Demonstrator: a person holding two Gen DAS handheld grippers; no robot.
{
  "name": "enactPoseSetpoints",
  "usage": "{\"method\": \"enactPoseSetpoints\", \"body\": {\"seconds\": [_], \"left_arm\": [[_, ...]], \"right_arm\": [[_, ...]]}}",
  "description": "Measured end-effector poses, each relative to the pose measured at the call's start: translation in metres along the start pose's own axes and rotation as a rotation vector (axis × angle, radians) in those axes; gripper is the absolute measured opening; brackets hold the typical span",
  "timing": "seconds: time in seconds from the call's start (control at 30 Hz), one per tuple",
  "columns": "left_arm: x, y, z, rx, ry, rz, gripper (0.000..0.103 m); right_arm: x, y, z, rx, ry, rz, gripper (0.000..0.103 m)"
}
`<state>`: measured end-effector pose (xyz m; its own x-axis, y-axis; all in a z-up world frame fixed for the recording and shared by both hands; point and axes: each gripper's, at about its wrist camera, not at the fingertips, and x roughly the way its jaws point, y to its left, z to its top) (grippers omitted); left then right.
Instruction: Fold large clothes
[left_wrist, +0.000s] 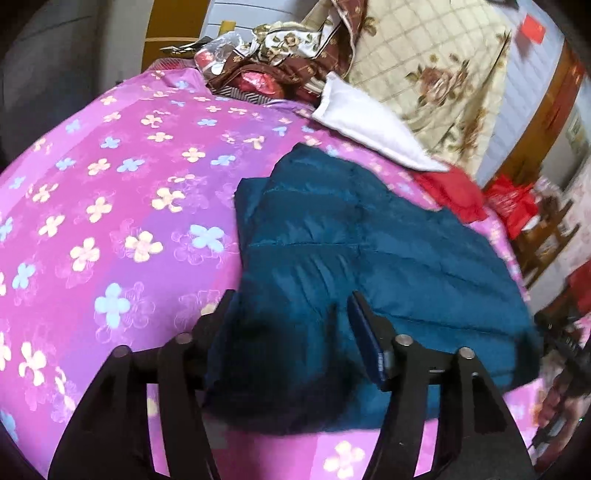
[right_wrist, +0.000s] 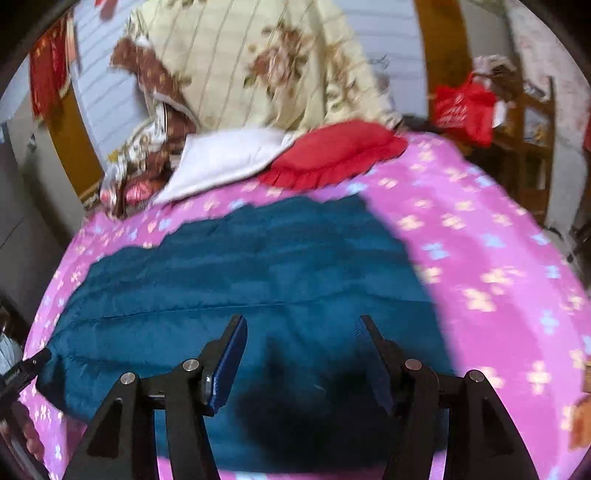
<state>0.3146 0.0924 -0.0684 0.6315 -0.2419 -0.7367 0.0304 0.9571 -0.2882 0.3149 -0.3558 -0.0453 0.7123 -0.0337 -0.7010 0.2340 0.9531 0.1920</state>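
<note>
The left tongs (left_wrist: 291, 314) stand part open over the near left edge of the teal quilted jacket (left_wrist: 369, 236), nothing pinched between the jaws; the right tongs (right_wrist: 301, 336) likewise gape, empty, above the jacket's near hem. The jacket lies flat on the pink flowered bedspread (left_wrist: 110, 184), directly ahead of and beneath both tongs, its long axis seemingly crossways between them, each about equally near. Beyond lie a red cushion (right_wrist: 332, 155) and white cloth (right_wrist: 229, 158).

Teal quilted puffer jacket (left_wrist: 332, 236), folded into a rough rectangle, lying flat on the pink flower-print bed cover (left_wrist: 122, 192), sheen on its stitched panels
</note>
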Motion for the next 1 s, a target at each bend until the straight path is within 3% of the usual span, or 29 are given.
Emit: {"method": "enactPoseSetpoints", "body": {"seconds": [0.07, 0.13, 0.23, 0.33, 0.5, 0.6, 0.7, 0.83, 0.93, 1.0], "left_arm": [[0.022, -0.003, -0.003, 0.034, 0.047, 0.065, 0.062], [0.04, -0.001, -0.005, 0.044, 0.088, 0.099, 0.072], [0.041, 0.006, -0.003, 0.003, 0.095, 0.082, 0.075], [0.023, 0.007, -0.001, -0.009, 0.058, 0.082, 0.074], [-0.015, -0.012, -0.004, 0.044, -0.072, 0.105, 0.074], [0.008, -0.021, -0.011, 0.11, 0.013, 0.133, 0.074], [0.038, -0.021, -0.018, 0.146, 0.092, 0.183, 0.077], [0.019, -0.014, -0.012, 0.108, 0.041, 0.126, 0.075], [0.003, -0.005, -0.006, 0.074, -0.006, 0.119, 0.075], [0.004, 0.003, -0.005, 0.048, 0.012, 0.079, 0.075]], "right_arm": [[0.038, 0.01, -0.002, -0.001, 0.063, -0.002, 0.059], [0.064, 0.015, -0.007, -0.004, 0.067, -0.021, 0.059], [0.072, 0.022, -0.009, -0.038, 0.058, -0.069, 0.061], [0.059, 0.015, 0.0, -0.043, 0.092, -0.046, 0.061], [0.012, -0.025, -0.004, 0.027, -0.003, -0.069, 0.061], [0.013, -0.048, -0.015, 0.067, 0.018, -0.097, 0.061], [0.031, -0.062, -0.027, 0.102, 0.1, -0.105, 0.061], [0.019, -0.059, -0.024, 0.064, 0.091, -0.098, 0.061], [-0.002, -0.072, -0.024, 0.107, 0.034, -0.088, 0.061], [-0.005, -0.087, -0.029, 0.156, 0.029, -0.089, 0.061]]}}
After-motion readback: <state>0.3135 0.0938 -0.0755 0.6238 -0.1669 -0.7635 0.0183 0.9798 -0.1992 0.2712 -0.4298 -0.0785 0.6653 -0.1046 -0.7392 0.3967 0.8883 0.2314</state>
